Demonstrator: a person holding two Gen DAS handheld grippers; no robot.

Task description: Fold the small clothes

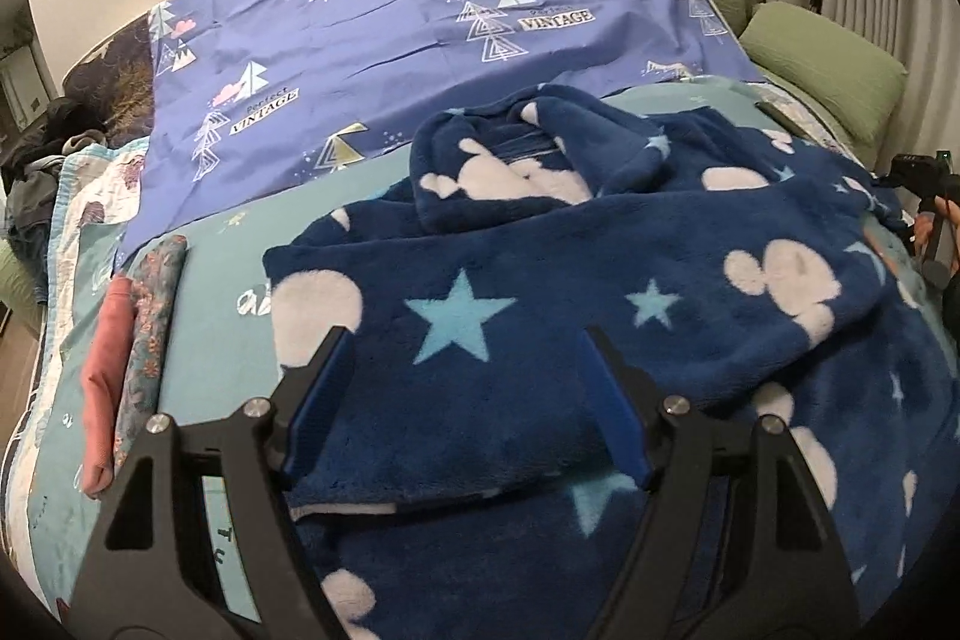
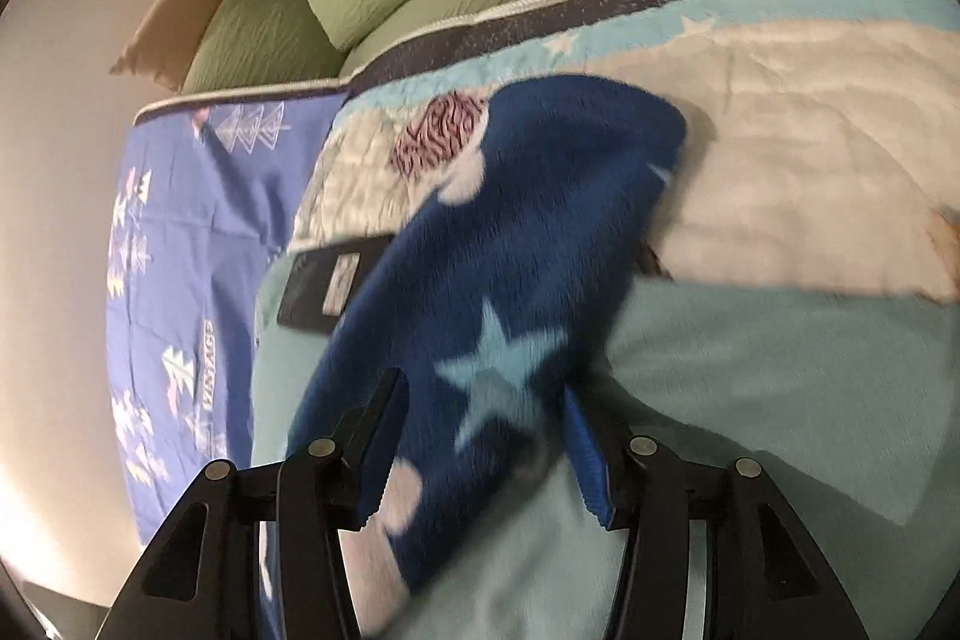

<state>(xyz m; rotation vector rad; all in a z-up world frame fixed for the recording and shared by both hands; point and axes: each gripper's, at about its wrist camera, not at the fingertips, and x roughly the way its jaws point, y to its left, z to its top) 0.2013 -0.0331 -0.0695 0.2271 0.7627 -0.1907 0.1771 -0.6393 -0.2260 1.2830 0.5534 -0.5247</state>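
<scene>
Across a bed (image 1: 372, 232) serving as the folding surface, a navy fleece garment (image 1: 540, 316) printed with stars lies crumpled, awaiting squaring. The left gripper (image 1: 465, 400) hovers spread over its near edge, gripping nothing. The right gripper (image 2: 480, 436) straddles a sleeve-like flap, jaws parted; contact is unclear.

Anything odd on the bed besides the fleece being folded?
Yes: a flat black device lies on the teal sheet, its edge tucked under the navy fleece garment. Odd among bedding; folding could drag it.
</scene>
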